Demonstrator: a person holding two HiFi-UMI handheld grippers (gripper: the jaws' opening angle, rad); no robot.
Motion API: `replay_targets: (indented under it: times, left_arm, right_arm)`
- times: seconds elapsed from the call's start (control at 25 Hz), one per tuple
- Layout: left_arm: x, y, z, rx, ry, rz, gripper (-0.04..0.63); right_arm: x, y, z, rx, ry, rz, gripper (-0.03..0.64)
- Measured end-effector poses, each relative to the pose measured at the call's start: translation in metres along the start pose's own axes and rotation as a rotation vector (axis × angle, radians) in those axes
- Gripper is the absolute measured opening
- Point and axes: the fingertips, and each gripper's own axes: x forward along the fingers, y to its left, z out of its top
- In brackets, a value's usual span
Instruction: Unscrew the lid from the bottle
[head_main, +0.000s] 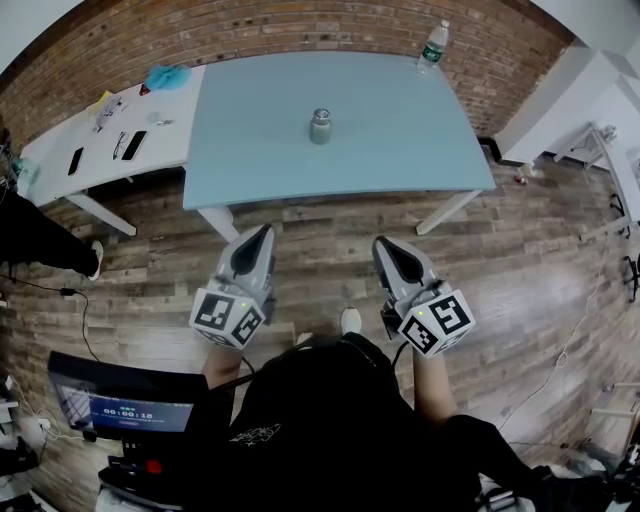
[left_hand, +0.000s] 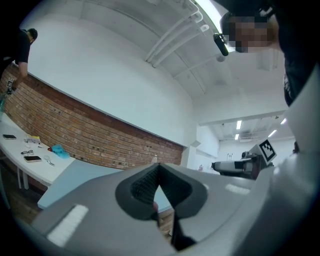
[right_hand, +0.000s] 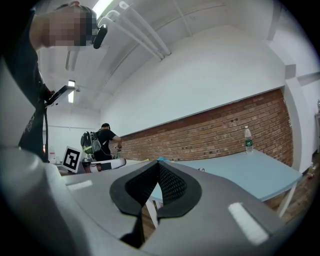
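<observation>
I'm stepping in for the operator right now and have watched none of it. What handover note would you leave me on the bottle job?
Left gripper: shut, empty, held level over the wood floor, short of the table.
Right gripper: shut, empty, held the same way.
Things: the small metal bottle stands upright near the middle of the blue table, lid apparently on. A plastic water bottle stands at the table's far right corner.
Done: nothing; neither bottle is touched.
Left: step up, open the jaws, hold the body with one gripper and unscrew the lid with the other.
</observation>
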Motion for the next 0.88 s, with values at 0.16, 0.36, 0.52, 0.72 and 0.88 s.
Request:
replay_targets:
  times: [0.16,0.36,0.52,0.72,0.88]
  left_arm:
    - [0.007,0.0,0.005,0.008,-0.002,0.012,0.0]
    - [0.014,0.002,0.006,0.023,-0.005,0.046,0.0]
    - [0.025,0.007,0.011,0.027,-0.011,0.067,0.0]
    - [0.037,0.001,0.012,0.034,-0.021,0.075,0.0]
    - [0.054,0.0,0.007,0.039,-0.018,0.086,0.0]
  right_arm:
    - [0.007,-0.008,0.002,0.006,0.003,0.015,0.002]
    - [0.015,-0.017,0.005,0.008,-0.002,0.056,0.002]
    - [0.025,-0.028,0.011,0.01,-0.002,0.074,0.002]
    - [0.025,-0.041,0.017,0.007,-0.008,0.083,0.002]
    - [0.029,-0.061,0.017,0.012,-0.009,0.093,0.002]
